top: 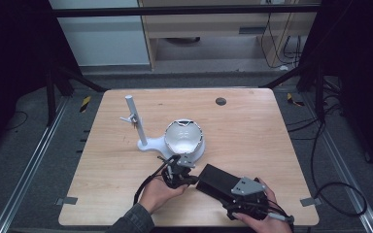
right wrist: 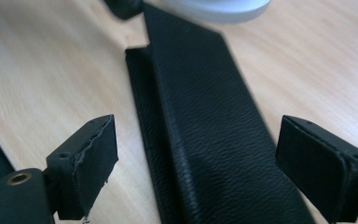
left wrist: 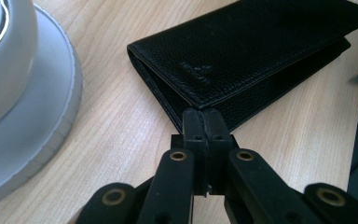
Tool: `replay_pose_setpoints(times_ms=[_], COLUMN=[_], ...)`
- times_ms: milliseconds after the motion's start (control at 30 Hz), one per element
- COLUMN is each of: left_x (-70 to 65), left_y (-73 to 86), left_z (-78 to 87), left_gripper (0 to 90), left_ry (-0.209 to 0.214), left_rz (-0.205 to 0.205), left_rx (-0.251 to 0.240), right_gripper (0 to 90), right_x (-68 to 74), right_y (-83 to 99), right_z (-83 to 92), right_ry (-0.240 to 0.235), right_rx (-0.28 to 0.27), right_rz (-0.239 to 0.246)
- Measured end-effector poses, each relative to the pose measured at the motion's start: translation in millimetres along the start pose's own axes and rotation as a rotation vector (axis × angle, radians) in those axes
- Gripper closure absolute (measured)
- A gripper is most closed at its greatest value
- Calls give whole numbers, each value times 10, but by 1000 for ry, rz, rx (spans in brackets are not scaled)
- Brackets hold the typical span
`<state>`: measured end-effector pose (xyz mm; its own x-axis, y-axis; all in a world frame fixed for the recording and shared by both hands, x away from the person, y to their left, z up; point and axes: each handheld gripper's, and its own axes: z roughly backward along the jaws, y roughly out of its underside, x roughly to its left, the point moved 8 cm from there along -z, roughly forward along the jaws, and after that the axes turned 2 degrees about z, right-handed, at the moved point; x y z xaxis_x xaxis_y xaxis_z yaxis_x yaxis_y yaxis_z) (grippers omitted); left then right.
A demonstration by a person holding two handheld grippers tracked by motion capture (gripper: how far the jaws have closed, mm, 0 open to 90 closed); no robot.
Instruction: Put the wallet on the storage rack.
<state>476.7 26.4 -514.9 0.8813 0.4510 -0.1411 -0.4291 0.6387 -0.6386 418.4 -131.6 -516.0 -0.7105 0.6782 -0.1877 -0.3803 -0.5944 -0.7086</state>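
A long black leather wallet lies flat on the wooden table, near the front edge. My left gripper is shut, its tips meeting the wallet's left end. In the left gripper view the closed jaws rest against the folded edge of the wallet, with nothing between them. My right gripper is at the wallet's other end. In the right gripper view its jaws stand wide open on either side of the wallet, and the pads do not touch it.
A white bowl-shaped piece on a round white base stands just behind the wallet, with a white upright post to its left. A small dark round spot marks the far side of the table. Cables lie on the floor at the right.
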Motion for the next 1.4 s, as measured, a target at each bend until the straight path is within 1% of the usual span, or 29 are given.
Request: replay_pose_setpoints(times_ms=[33,67,133,167,200,233,267,300,333,367,400,467,500,567,633,667,700,767,833,933,1067,1100,1133,1167,1233,1267,1300,1333,1400], left_x=[8,8,15,32,32,36,39,53,52,52,52,45,45,49,53,57,68,78,93,105,120,116,116,111,105,105,110,115,118], left_y=[-13,-13,-22,-32,-32,-43,-54,-79,-99,-117,-117,-156,-156,-195,-202,-210,-227,-237,-258,-272,-312,-340,-340,-357,-385,-385,-398,-400,-400], left_z=[8,8,3,-7,-7,-14,-19,-24,-28,-28,-28,-17,-17,-8,-8,-8,-11,-13,-24,-24,-32,-36,-36,-36,-34,-34,-36,-41,-44], left_gripper=[899,899,899,899,899,899,899,899,899,899,899,900,899,900,899,899,899,899,899,900,900,899,900,900,900,900,899,900,899], left_ry=[2,2,6,9,9,11,17,20,21,22,22,23,23,20,18,18,15,19,19,15,11,12,12,12,12,12,11,11,12], left_rz=[-1,-1,3,11,11,22,25,24,33,34,34,30,30,28,28,29,31,33,43,39,34,40,40,44,37,37,35,39,45], left_rx=[-3,-3,-6,-15,-15,-26,-30,-34,-47,-54,-54,-58,-58,-68,-72,-69,-70,-70,-72,-68,-62,-69,-69,-73,-72,-72,-72,-73,-74], right_gripper=[131,131,135,136,136,146,146,161,170,192,192,232,232,257,262,276,285,291,327,344,373,395,395,405,436,436,495,522,614], right_x=[18,18,21,28,28,33,33,15,4,-6,-6,-35,-35,-52,-49,-53,-60,-65,-97,-124,-153,-177,-177,-189,-228,-228,-256,-267,-286], right_y=[12,12,16,10,10,2,2,-26,-34,-42,-42,-65,-65,-72,-68,-60,-60,-62,-73,-75,-74,-74,-74,-70,-44,-44,-34,-32,-37], right_z=[-29,-29,-55,-77,-77,-94,-94,-104,-108,-113,-113,-131,-131,-164,-178,-198,-208,-219,-230,-237,-254,-259,-259,-263,-280,-280,-293,-297,-299], right_ry=[9,9,9,1,1,-3,-3,3,5,5,5,7,7,3,0,8,12,14,19,24,27,40,40,50,84,84,102,112,131], right_rx=[25,25,51,71,71,95,95,109,116,125,125,150,150,176,185,203,210,214,228,237,253,257,257,262,291,291,300,304,303], right_rz=[29,29,42,56,56,75,75,94,105,112,112,131,131,138,145,158,164,167,174,170,177,179,179,182,212,212,224,233,240])
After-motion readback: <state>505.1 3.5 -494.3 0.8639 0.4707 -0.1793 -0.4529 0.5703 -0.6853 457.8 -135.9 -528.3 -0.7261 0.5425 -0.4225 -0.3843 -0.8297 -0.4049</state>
